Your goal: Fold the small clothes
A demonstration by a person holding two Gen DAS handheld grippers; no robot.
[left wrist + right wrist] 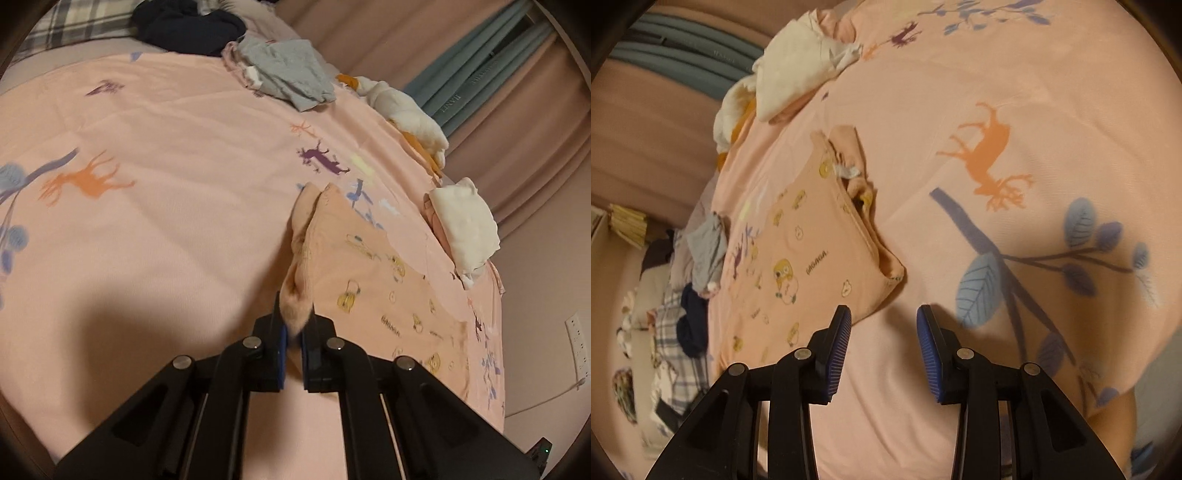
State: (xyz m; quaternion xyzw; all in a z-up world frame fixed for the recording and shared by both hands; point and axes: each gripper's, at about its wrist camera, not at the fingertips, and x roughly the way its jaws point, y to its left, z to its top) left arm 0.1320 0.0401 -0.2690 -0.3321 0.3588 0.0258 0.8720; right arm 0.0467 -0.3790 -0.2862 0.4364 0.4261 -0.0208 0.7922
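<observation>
A small peach garment with yellow cartoon prints lies partly folded on the pink bedspread. My left gripper is shut on the garment's near corner, with peach cloth bunched between the blue pads. In the right wrist view the same garment lies ahead and left. My right gripper is open and empty, just short of the garment's near corner, low over the bedspread.
A folded white garment lies at the bed's right edge, also in the right wrist view. A grey garment, dark navy clothes and a white-orange plush lie farther back. Curtains hang beyond the bed.
</observation>
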